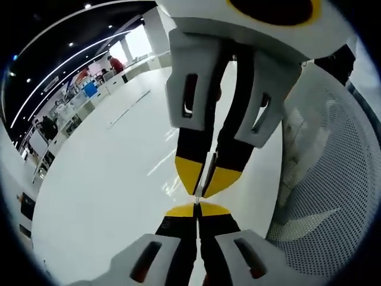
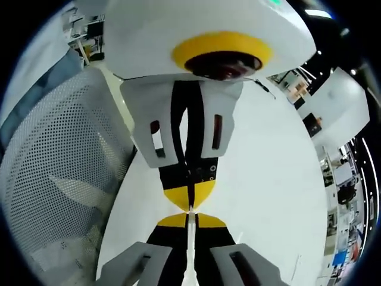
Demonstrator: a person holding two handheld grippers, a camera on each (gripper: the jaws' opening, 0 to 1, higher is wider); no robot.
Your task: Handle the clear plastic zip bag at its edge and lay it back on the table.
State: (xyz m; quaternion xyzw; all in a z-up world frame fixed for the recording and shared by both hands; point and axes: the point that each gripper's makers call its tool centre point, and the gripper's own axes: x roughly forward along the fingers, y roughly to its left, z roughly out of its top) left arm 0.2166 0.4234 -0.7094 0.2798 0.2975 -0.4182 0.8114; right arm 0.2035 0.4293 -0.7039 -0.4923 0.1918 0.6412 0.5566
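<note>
My left tool [image 1: 197, 205] had its yellow-tipped jaws pressed together on a thin clear edge, and I took that sliver to be the edge of the clear plastic zip bag [image 1: 206, 173]. In the left gripper view my right tool came in from the top, tip to tip with mine and just as tightly closed on the same strip. The right gripper view gave the mirror of it: my right tool [image 2: 191, 212] pinched shut, a pale line of film [image 2: 190, 244] running down between its jaws. So the bag hung edge-on between both tools, held up off the white surface [image 1: 107, 202].

I judged it feather-light, limp and slippery, likely to sag or slide out of a loose pinch; the stiffer zip edge seemed the best place to hold.

Beside us stood a white perforated mesh chair [image 1: 333, 190]. Far off, people moved among desks under ceiling lights.
</note>
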